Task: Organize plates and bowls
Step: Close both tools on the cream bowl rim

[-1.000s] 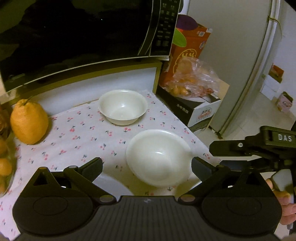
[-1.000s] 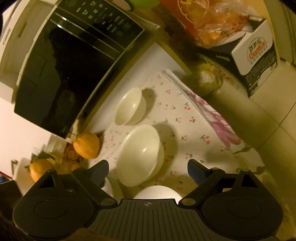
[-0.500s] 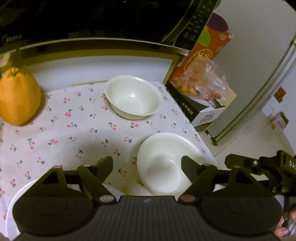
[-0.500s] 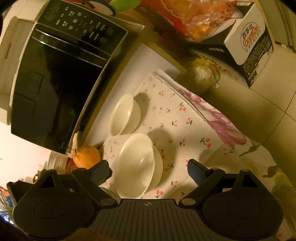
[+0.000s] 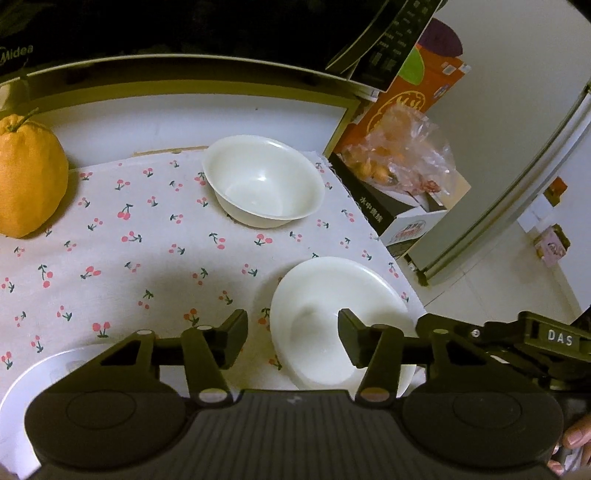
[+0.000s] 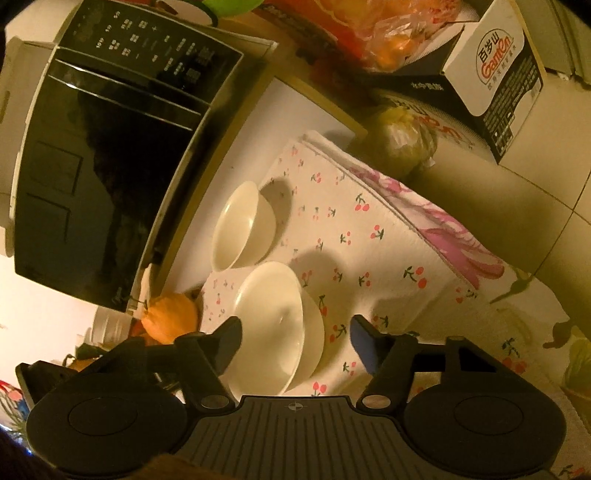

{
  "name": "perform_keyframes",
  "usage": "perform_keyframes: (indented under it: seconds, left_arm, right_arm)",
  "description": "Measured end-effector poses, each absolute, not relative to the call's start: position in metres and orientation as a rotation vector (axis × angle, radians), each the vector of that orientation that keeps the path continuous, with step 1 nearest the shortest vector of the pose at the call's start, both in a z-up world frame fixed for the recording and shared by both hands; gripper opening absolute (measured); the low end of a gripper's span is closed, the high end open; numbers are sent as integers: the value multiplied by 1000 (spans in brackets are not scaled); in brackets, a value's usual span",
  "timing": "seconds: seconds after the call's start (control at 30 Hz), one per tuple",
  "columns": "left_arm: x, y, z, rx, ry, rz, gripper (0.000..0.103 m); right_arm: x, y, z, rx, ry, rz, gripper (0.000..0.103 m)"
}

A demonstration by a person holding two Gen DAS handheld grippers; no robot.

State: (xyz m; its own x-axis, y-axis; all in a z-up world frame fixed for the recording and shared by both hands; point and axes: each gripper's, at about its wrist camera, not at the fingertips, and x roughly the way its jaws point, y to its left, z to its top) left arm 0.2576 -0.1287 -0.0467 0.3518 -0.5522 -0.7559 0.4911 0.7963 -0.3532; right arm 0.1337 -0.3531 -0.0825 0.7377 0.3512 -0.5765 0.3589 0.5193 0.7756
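Note:
Two white bowls stand on the cherry-print cloth (image 5: 129, 258). The small bowl (image 5: 264, 181) (image 6: 242, 225) sits at the back, by the microwave. The wider bowl (image 5: 340, 321) (image 6: 273, 325) rests near the cloth's right edge. My left gripper (image 5: 291, 339) straddles this bowl's left rim, one finger outside and one over its hollow; the jaws are closing and the pads stand clear. My right gripper (image 6: 295, 343) has the same bowl between its closing jaws, the right finger still apart from its wall. A white plate (image 5: 48, 373) lies at the lower left.
A large yellow-orange fruit (image 5: 29, 177) stands at the left. The black microwave (image 5: 147, 29) spans the back. A box with a bag of oranges (image 5: 399, 162) sits past the table's right edge. A black bar marked DAS (image 5: 554, 338) and a hand (image 5: 576, 439) are at the right.
Both grippers' jaws have narrowed. The left one moved forward and down to the wider bowl's rim and rolled a little. The right one sank, and the bowl now lies between its fingers.

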Motion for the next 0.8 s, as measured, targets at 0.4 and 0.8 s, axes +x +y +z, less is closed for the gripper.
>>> perform_keyframes:
  seconds: [0.4,0.8]
  left_arm:
    - [258,-126,-49,-72,1017,-667,31]
    - [256,-128,-50,-59,1015,-671,19]
  right_arm:
    - [136,-349,-85,1026,794,-22,28]
    - [136,-347,-85,1022,795,-10,16]
